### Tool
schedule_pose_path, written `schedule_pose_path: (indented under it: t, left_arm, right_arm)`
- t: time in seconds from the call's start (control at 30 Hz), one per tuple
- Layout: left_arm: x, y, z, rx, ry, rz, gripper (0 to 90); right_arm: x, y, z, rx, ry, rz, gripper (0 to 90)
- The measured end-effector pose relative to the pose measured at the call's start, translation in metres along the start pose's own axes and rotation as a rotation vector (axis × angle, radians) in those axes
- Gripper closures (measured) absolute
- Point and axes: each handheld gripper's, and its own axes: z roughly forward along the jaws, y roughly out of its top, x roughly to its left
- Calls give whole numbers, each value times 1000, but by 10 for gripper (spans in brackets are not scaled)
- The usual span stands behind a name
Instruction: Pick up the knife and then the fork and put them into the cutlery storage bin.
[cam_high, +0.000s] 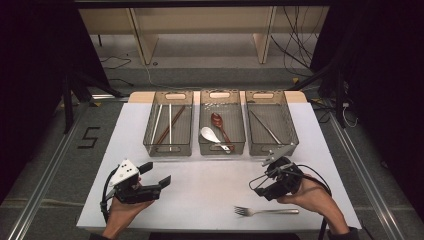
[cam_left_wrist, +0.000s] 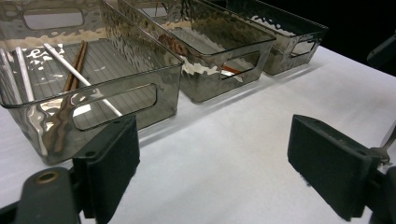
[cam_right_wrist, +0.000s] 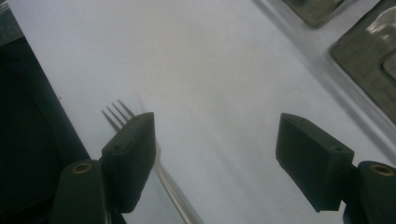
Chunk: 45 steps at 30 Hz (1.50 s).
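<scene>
Steel fork (cam_high: 265, 211) lay flat on the white table (cam_high: 210, 180) near its front edge, toward the front right corner, tines pointing left, handle running right. Right gripper (cam_high: 260, 184) sat just behind and above it, held in the right hand (cam_high: 310, 196), tipped down toward the table and angled left; jaws stood wide apart with nothing between them. In the right gripper view the fork (cam_right_wrist: 140, 140) passed under the left-hand jaw, tines showing beyond it, most of the handle hidden behind the jaw and cut off at the bottom edge. Could not tell whether that jaw touched the fork.

Left gripper (cam_high: 157, 175) rested low near the front left corner, in the left hand (cam_high: 122, 207), pointing right and slightly toward the back; jaws apart and empty, bare table between them in the left gripper view.

Three smoky clear bins stood side by side along the back edge. Left bin (cam_high: 150, 145) held chopsticks (cam_high: 170, 125), pale and brown. Middle bin (cam_high: 205, 147) held a white spoon (cam_high: 212, 136) and a reddish-brown spoon (cam_high: 220, 125). Right bin (cam_high: 255, 147) held a thin metal utensil (cam_high: 265, 126), its type too small to make out. Rippled bin walls blurred the contents in the left gripper view. Open table lay between both grippers and the bins.
</scene>
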Motion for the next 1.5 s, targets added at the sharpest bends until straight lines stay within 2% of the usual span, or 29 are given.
schedule_pose_path:
  t: [0.4,0.83,1.07,1.2,1.3,1.5]
  left_arm:
    - [0,0,0,1,1,3,164]
    - [-1,0,0,-1,0,2,164]
    - [-1,0,0,-3,0,4,164]
    - [-1,0,0,-4,1,5,164]
    - [-1,0,0,-3,0,5,164]
    - [-1,0,0,-3,-1,5,164]
  right_arm:
    - [10,-14,13,83,51,-29,312]
    - [14,-26,32,201,37,-53,363]
    - [16,-29,36,225,32,-58,392]
    - [18,-31,39,252,30,-69,416]
    - [19,-32,42,265,26,-98,436]
    - [21,-33,45,288,21,-105,482]
